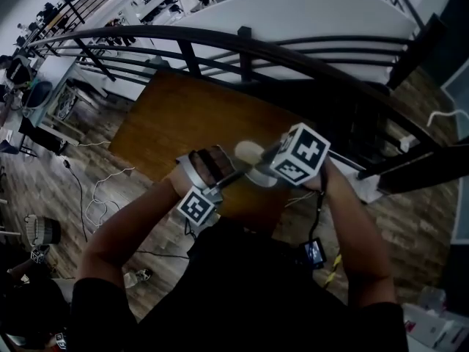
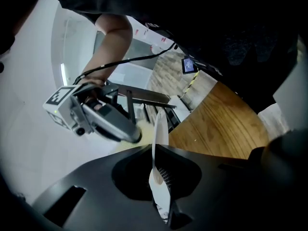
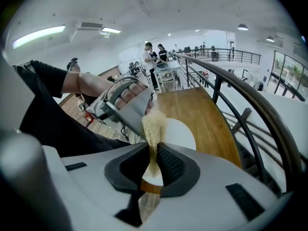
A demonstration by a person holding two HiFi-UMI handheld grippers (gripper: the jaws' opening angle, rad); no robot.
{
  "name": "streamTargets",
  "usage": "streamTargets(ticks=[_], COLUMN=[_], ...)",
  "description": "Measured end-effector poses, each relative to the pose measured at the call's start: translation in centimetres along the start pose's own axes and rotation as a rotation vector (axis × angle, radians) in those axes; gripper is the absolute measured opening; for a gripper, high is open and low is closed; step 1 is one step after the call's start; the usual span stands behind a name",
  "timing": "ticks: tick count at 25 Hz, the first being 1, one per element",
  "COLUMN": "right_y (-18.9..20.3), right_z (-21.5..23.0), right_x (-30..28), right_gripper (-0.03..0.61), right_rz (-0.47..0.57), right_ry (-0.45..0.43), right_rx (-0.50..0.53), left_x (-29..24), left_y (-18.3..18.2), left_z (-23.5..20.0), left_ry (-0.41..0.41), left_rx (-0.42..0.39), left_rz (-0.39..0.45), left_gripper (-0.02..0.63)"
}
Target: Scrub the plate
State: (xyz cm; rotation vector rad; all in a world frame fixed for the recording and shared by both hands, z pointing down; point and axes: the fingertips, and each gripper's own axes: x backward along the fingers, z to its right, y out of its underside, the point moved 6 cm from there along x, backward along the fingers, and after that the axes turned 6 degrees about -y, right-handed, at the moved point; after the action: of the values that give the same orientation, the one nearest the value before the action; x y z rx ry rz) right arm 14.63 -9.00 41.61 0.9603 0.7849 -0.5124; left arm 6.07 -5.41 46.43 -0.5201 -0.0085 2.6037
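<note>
I am steering two handheld tools over a brown wooden worktop (image 1: 183,116), seen from above in dim light. The left tongs (image 2: 160,179) are pressed together on the rim of a white plate (image 2: 160,129), which stands on edge in the air above the worktop's near edge, apparently not resting on it. The right tongs (image 3: 155,163) are pinching a pale yellow fibrous scrubbing pad (image 3: 153,126), whose free end sticks out towards the plate's round face (image 3: 182,134). I judge the plate to be stiff, smooth and fairly light, yet breakable if it falls. With only a thin strip of rim gripped it could pivot or slip under sideways rubbing, so the rim is the right place to hold it, with as deep a bite as the tongs allow. The pad looks soft and springy and should bend against the surface. Much is unclear. From above, the plate (image 1: 249,154) is mostly covered by the right tool's marker cube. The left gripper view shows it edge-on only, so I cannot see dirt or wetness. I also cannot confirm that the pad actually touches the plate.
</note>
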Motion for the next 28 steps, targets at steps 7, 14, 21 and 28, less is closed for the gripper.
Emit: streamTargets(ticks=[7,14,21,28], right_y=[5.8,4.3,1.4,7.6], right_z=[3.4,6.4,1.2,3.5], right_x=[-2.4,-2.4,-1.7,-3.5], right_gripper=[0.058,0.058,0.057,0.058], right_rz=[-0.109,-0.085,0.005,0.188], right_ry=[-0.035,0.081,0.003,0.119], right_rx=[-0.135,-0.124,-0.022,-0.303], left_x=[0.9,0.5,0.1,-1.0], left_y=[1.9,-1.7,1.0,6.7], left_z=[0.0,-1.0,1.5,4.9], left_ry=[-0.005,-0.022,0.064,0.16], left_rx=[0.01,0.026,0.209,0.727], left_rz=[-0.056,0.033,-0.038,-0.057], left_gripper=[0.017,0.017,0.017,0.017])
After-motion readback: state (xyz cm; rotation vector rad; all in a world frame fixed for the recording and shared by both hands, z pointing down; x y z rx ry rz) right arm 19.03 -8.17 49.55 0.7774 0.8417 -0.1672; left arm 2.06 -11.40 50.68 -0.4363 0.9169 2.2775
